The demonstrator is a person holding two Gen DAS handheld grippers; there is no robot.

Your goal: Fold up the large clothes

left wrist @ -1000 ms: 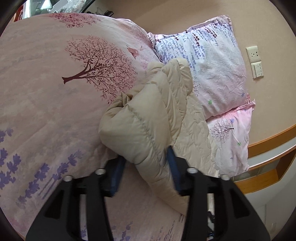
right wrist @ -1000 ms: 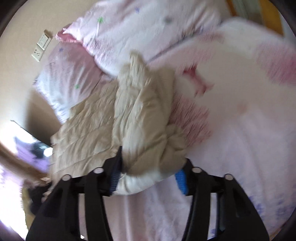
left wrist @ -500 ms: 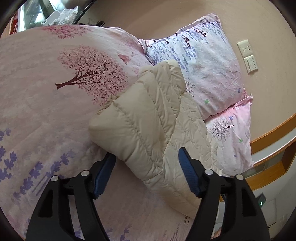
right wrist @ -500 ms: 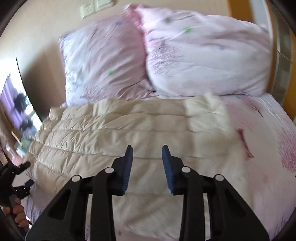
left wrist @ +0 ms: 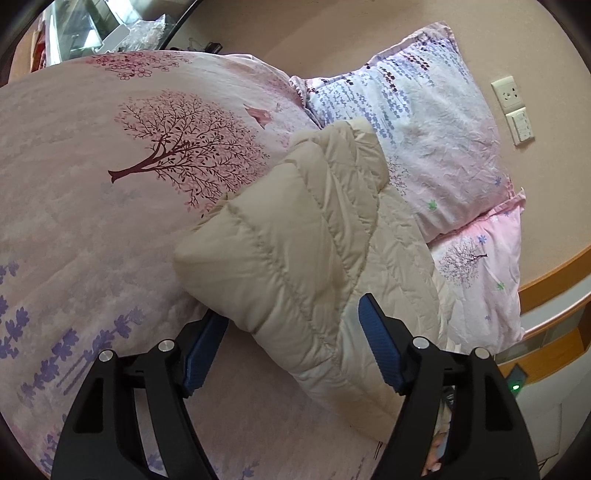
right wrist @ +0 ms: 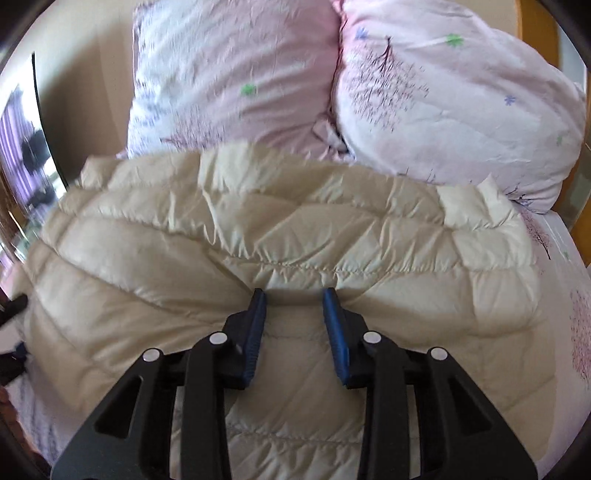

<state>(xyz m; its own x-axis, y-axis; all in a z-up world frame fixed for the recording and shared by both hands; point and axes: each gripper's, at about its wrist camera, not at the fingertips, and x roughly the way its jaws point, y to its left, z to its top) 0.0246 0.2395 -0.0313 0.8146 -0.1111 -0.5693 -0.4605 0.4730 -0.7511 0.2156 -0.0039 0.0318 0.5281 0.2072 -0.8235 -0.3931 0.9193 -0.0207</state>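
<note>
A cream quilted down jacket (left wrist: 303,236) lies folded on the pink floral bedspread (left wrist: 92,184), its thick folded end toward me. My left gripper (left wrist: 291,332) is open wide, its blue pads on either side of the jacket's near edge without pinching it. In the right wrist view the jacket (right wrist: 258,229) spreads across the frame below the pillows. My right gripper (right wrist: 294,299) is partly open, its tips pressing down on the jacket's surface with a strip of fabric between them; it is not clamped.
Two floral pillows (left wrist: 417,133) (left wrist: 480,273) lean against the beige wall with sockets (left wrist: 511,109). A wooden bed rail (left wrist: 554,291) runs at the right. The pillows also show in the right wrist view (right wrist: 443,85). A glass cabinet (left wrist: 81,33) stands far left.
My left gripper opened wide and let go of the jacket's folded end. My right gripper released its bunch, swung round over the flattened jacket and narrowed, moving closer to the fabric.
</note>
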